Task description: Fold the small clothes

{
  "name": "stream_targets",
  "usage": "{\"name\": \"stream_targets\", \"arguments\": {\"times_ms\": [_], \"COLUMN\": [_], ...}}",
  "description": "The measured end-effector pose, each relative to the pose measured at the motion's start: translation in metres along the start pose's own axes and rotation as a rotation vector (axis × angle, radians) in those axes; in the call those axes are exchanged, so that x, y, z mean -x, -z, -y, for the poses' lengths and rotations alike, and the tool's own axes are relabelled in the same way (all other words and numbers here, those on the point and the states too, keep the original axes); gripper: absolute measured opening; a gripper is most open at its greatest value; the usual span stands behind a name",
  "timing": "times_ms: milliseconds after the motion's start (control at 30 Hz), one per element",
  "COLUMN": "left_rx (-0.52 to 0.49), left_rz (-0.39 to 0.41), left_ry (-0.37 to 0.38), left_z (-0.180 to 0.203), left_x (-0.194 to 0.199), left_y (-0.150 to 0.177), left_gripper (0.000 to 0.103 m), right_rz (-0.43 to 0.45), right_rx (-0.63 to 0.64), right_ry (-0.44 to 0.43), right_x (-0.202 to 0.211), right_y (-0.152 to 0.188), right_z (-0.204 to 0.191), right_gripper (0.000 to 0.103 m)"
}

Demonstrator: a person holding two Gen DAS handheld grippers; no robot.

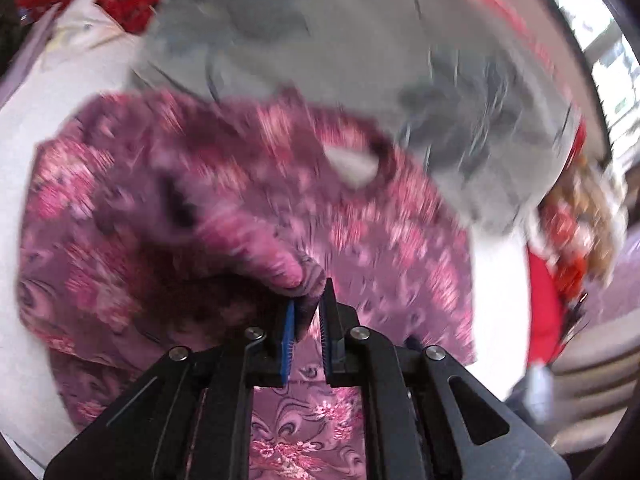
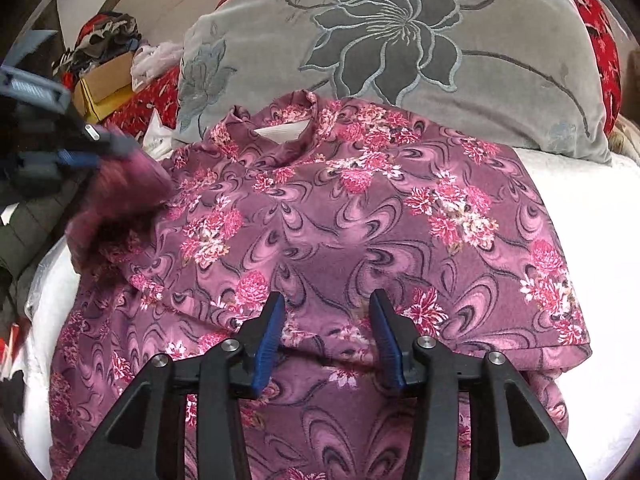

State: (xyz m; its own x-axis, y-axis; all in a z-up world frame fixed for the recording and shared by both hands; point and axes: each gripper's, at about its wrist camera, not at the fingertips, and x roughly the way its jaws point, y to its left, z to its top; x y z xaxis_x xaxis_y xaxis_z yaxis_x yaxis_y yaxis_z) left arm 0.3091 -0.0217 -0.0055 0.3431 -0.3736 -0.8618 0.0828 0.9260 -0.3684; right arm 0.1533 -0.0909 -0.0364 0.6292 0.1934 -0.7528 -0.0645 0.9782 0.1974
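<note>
Right now my left claw (image 1: 307, 300) pinches a sleeve (image 1: 256, 240) of the purple floral top (image 2: 340, 220) lying on the bed (image 2: 580, 184), my right claw (image 2: 327, 320) half-wide and empty over its hem at 6 o'clock, so the thin pinch could slip mid-fold.

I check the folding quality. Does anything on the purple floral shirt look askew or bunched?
Yes. The left gripper pinches the sleeve, so it stands bunched above the purple floral shirt. The rest lies mostly flat.
</note>
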Motion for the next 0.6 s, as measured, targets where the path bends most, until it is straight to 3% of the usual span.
{"name": "stream_targets", "arguments": {"times_ms": [100, 167, 233, 267, 367, 467, 533, 567, 600], "left_rx": [-0.038, -0.047, -0.048, -0.035, 0.023, 0.132, 0.216, 0.265, 0.294], "left_rz": [-0.102, -0.107, -0.106, -0.098, -0.016, 0.036, 0.015, 0.004, -0.001], "left_ry": [-0.044, -0.029, 0.036, 0.079, 0.13, 0.116, 0.122, 0.132, 0.141], "left_z": [0.005, 0.003, -0.004, -0.011, -0.047, -0.094, -0.122, -0.134, -0.143], "left_x": [-0.029, -0.025, -0.007, 0.004, 0.039, 0.052, 0.046, 0.042, 0.04], "left_y": [0.015, 0.023, 0.032, 0.037, 0.053, 0.061, 0.061, 0.062, 0.062], "left_gripper": [0.025, 0.025, 0.025, 0.026, 0.048, 0.049, 0.049, 0.049, 0.049], "right_rz": [0.002, 0.0, -0.007, -0.016, -0.058, -0.026, 0.005, -0.009, -0.036], "right_rx": [-0.006, -0.008, -0.014, -0.021, -0.07, -0.175, -0.239, -0.265, -0.277], "right_ry": [-0.008, -0.011, -0.021, -0.028, -0.05, -0.122, -0.156, -0.161, -0.159], "right_x": [-0.001, -0.001, 0.0, 0.0, 0.004, 0.012, 0.013, 0.006, -0.002], "right_y": [-0.001, -0.002, -0.003, -0.004, -0.015, -0.03, -0.038, -0.044, -0.048], "right_z": [0.001, 0.002, 0.004, 0.006, 0.01, 0.014, 0.014, 0.013, 0.01], "right_gripper": [0.046, 0.046, 0.047, 0.047, 0.047, 0.049, 0.06, 0.071, 0.071]}}
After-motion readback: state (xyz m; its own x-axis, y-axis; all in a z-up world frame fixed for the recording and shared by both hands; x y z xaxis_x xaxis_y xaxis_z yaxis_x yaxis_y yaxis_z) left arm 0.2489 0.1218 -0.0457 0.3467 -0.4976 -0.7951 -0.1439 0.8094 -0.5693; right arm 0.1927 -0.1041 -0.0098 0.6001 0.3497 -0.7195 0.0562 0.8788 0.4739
